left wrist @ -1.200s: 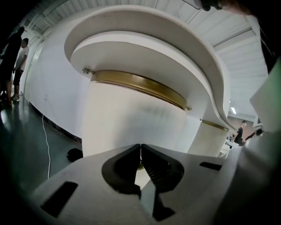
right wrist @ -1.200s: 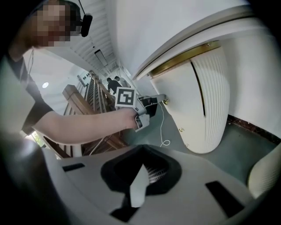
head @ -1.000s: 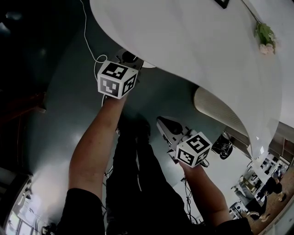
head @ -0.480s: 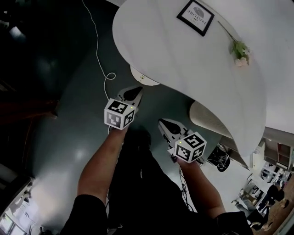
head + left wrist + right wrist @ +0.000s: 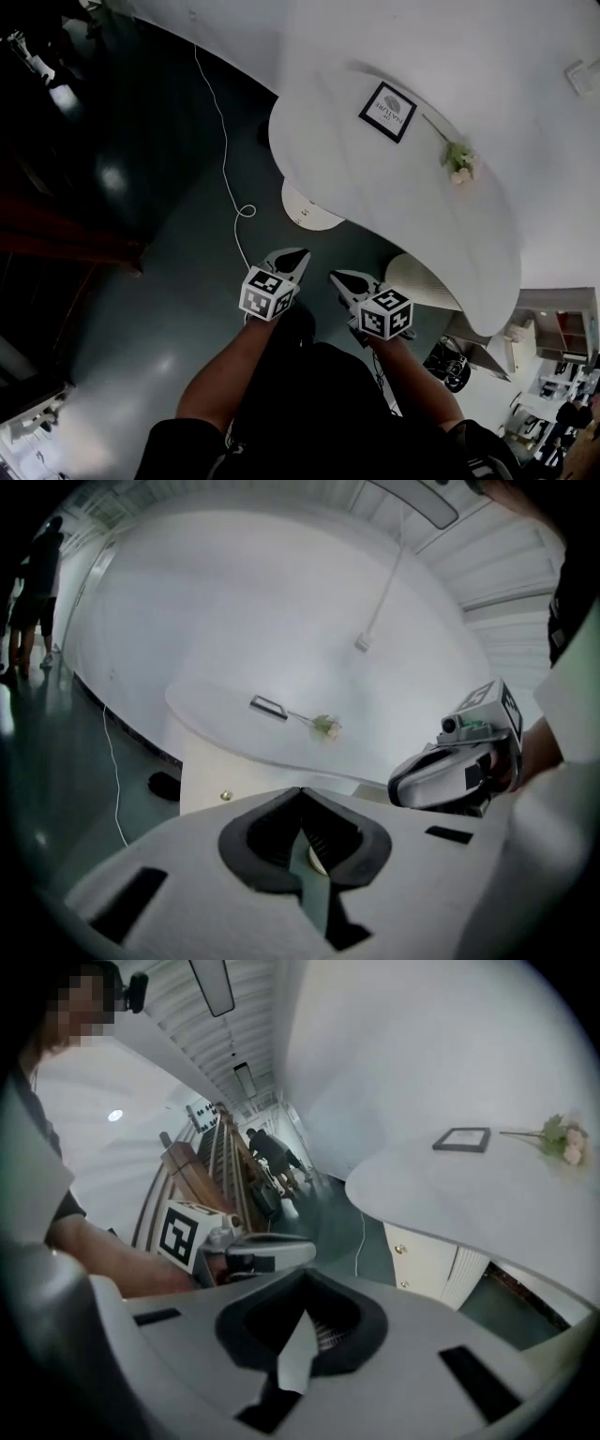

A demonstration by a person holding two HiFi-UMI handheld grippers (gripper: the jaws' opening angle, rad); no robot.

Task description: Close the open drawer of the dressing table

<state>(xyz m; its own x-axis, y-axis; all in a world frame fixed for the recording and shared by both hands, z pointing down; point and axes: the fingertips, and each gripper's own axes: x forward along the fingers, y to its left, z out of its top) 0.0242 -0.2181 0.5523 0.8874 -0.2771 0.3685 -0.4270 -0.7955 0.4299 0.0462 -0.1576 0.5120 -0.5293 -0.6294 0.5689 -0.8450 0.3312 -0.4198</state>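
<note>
Jaws closed and empty on my left gripper [image 5: 289,258] and right gripper [image 5: 345,279], side by side. Dressing table [image 5: 412,216] stands just beyond, far side, knobbed drawer front [image 5: 424,1260] facing me, picture frame [image 5: 387,112] and flower [image 5: 457,161] on its counter.

Dim floor; bright walls; fisheye-warped edges.
</note>
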